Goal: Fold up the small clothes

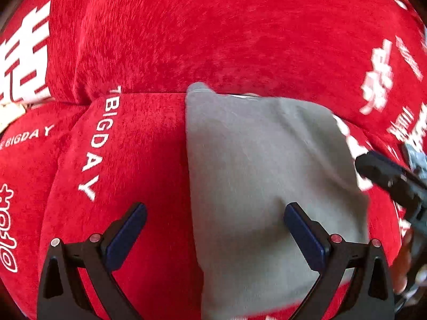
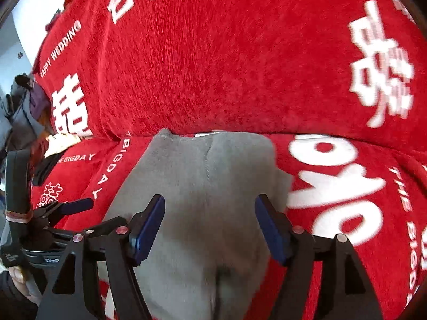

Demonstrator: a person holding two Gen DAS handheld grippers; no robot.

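A small grey garment (image 1: 261, 176) lies folded flat on the red sofa seat; it also shows in the right wrist view (image 2: 202, 186). My left gripper (image 1: 214, 210) is open over the garment's left edge, its left finger over the red seat and its right finger over the grey cloth. My right gripper (image 2: 209, 202) is open above the middle of the garment and holds nothing. The right gripper also appears at the right edge of the left wrist view (image 1: 373, 168). The left gripper appears at the left of the right wrist view (image 2: 72, 205).
The red sofa seat cushion (image 1: 128, 160) has white lettering. The red backrest (image 2: 213, 61) rises just behind the garment. Clutter of clothes and bags (image 2: 24, 109) sits at the sofa's far left end.
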